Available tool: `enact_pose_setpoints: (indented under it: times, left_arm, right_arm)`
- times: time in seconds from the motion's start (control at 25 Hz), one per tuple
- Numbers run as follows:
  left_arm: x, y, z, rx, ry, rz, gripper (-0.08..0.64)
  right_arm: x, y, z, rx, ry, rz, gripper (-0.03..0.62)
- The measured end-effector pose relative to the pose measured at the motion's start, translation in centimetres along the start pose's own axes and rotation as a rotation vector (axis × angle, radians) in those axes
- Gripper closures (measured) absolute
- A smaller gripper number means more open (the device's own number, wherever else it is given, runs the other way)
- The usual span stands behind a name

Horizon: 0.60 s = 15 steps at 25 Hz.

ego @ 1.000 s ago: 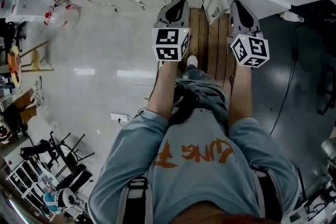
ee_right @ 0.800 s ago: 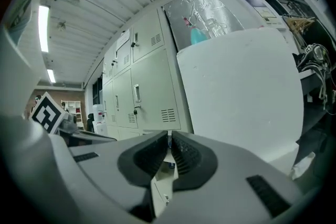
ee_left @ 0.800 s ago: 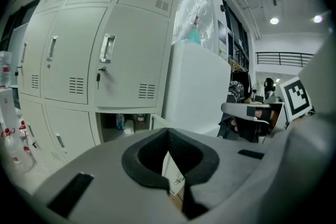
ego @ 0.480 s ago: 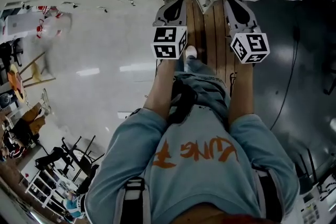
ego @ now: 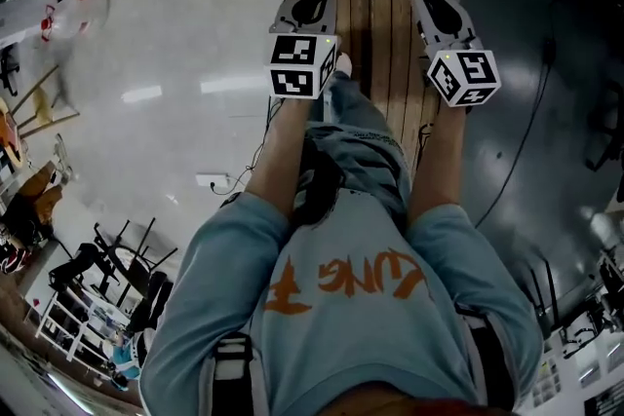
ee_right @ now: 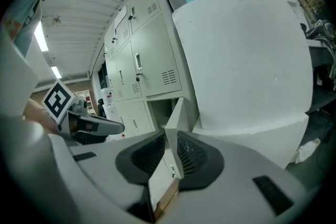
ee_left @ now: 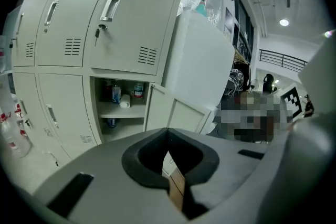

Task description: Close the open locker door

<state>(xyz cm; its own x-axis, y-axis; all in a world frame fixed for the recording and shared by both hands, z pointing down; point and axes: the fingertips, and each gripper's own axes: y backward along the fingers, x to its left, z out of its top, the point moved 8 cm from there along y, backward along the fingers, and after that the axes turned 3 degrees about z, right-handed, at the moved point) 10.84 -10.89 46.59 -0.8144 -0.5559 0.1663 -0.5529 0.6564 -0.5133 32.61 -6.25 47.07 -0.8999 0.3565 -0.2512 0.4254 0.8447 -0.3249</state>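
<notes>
Large orange lettering (ego: 346, 280) is printed across the chest of a light blue shirt (ego: 292, 346); seen upside down in the head view, it cannot be read with certainty. Black-and-white square code patterns, without letters or numbers, are carried on the left cube (ego: 297, 65) and the right cube (ego: 465, 78).

The lockers (ee_left: 131, 18) look like smooth painted metal. The pale floor (ego: 166, 141) is glossy; the planks (ego: 385, 34) are wood.

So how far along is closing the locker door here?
Nothing done yet: the locker door stands open, shelf contents visible. In hand: the right gripper faces it, jaws opening on nothing. Left: reach it and push it shut.
</notes>
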Motion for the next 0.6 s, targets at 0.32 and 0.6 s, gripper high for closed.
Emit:
enact_pose_setpoints:
  times: [0.32,0.6]
  left_arm:
    - [1.3,0.2,-1.1,0.019,0.015,0.021,0.541]
    - [1.8,0.4,-1.6,0.032,0.041,0.034,0.541]
  right_arm:
    - [-1.3,-2.5,-1.8,0.072,0.019,0.032,0.506]
    - [-0.7,-3.4,-1.9,0.064,-0.003,0.143,0.481]
